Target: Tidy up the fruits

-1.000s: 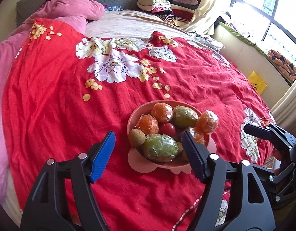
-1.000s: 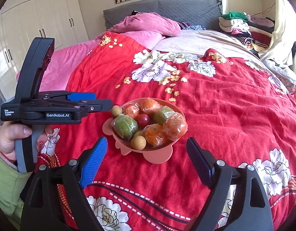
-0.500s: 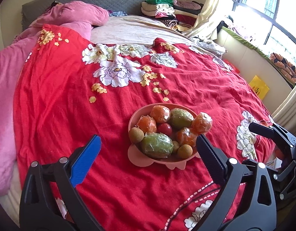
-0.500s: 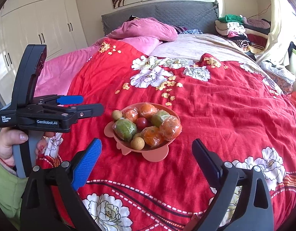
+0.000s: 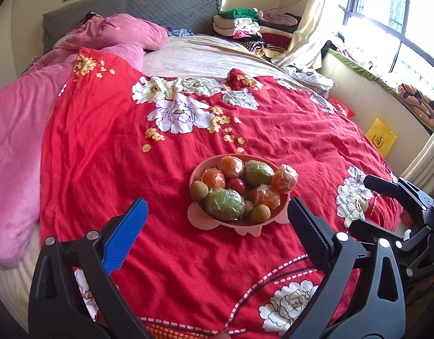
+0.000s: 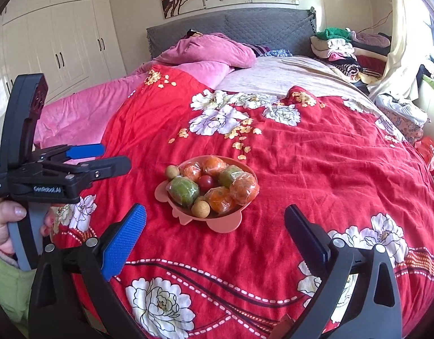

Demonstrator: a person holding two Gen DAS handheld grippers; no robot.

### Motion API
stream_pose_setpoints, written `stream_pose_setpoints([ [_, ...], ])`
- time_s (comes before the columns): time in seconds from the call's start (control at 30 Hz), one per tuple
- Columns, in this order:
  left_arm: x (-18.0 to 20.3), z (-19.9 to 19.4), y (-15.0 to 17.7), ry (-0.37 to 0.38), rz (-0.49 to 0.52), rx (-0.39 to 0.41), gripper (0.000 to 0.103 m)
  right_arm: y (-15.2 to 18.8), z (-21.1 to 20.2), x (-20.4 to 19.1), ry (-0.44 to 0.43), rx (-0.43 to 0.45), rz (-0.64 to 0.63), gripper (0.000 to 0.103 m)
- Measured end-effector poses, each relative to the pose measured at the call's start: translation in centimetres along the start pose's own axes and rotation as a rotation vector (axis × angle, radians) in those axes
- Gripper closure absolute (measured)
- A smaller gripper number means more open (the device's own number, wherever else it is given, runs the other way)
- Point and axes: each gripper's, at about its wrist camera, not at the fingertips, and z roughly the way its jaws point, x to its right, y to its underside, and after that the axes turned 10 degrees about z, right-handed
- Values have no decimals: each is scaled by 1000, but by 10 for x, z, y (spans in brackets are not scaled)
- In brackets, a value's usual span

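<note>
Every fruit sat heaped in the bowl (image 5: 283,197) ahead of both grippers' fingers; left gripper (image 5: 217,217) wide and empty, right gripper (image 6: 215,223) opening, empty. Nothing looked left.

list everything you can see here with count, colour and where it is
bowl: 1, pink, on the red bedspread
wrapped oranges: 4, orange, in the bowl
wrapped green fruits: 2, green, in the bowl
small round fruits: 2 clear, tan, at the bowl's rim
tomato: 1, red, middle of the bowl
bedspread: 1, red with white flowers, on the bed
blanket: 1, pink, bed's left side
folded clothes: 1 pile, mixed, beside the headboard
left gripper: black, blue pad, open, empty
right gripper: black, blue pad, jaws opening, empty
</note>
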Motion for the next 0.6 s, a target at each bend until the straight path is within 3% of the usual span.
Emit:
stream_pose_setpoints([
  [0.33,21,-15,27,-21,-33,7,10,9,-15,-2,8,12,-5,5],
  [0.6,33,-14,51,-54,-7,-37,10,24,-17,1,21,-9,-2,5],
])
